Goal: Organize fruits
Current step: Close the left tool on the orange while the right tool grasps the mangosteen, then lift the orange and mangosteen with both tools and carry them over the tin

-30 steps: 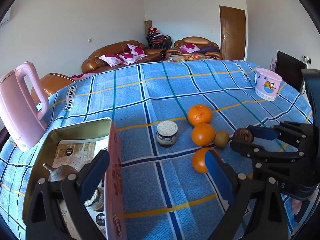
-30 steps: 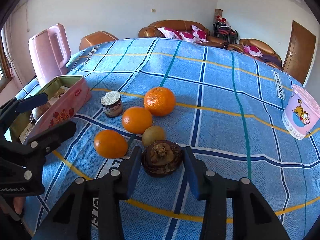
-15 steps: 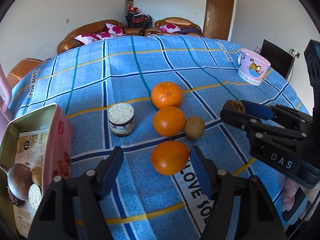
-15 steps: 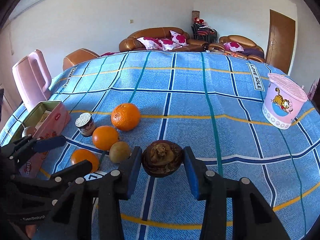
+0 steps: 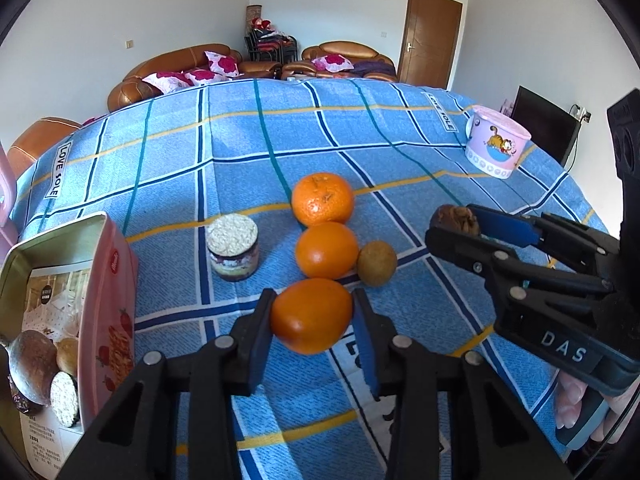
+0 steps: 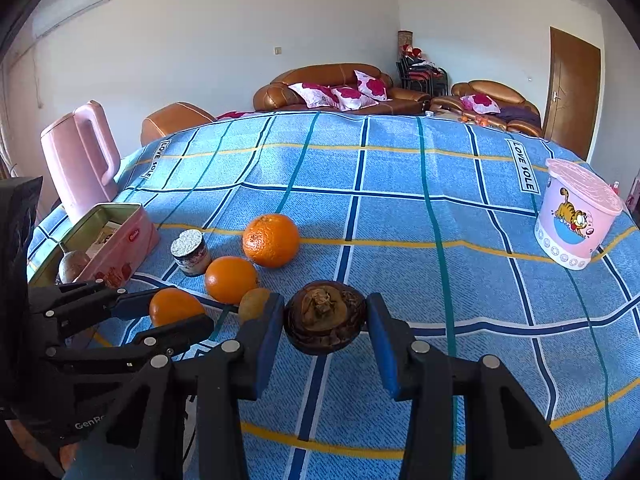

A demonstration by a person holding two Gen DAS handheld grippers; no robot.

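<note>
Two tools busy: left tool [image 5: 312, 322] clamped on nearest orange [image 5: 311, 315] at lower centre, right tool [image 6: 325, 322] squeezing brown fruit [image 6: 325, 322], lower middle.

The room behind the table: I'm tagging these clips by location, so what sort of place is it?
Most likely a home living room: brown leather sofas with floral cushions, a wooden door, and a wall air conditioner.

Our left gripper [image 5: 312, 320] has swung away from the pink tin [image 5: 108, 300] and closed in — its pads now touch the nearest orange [image 5: 311, 315] (previously well ahead).
</note>
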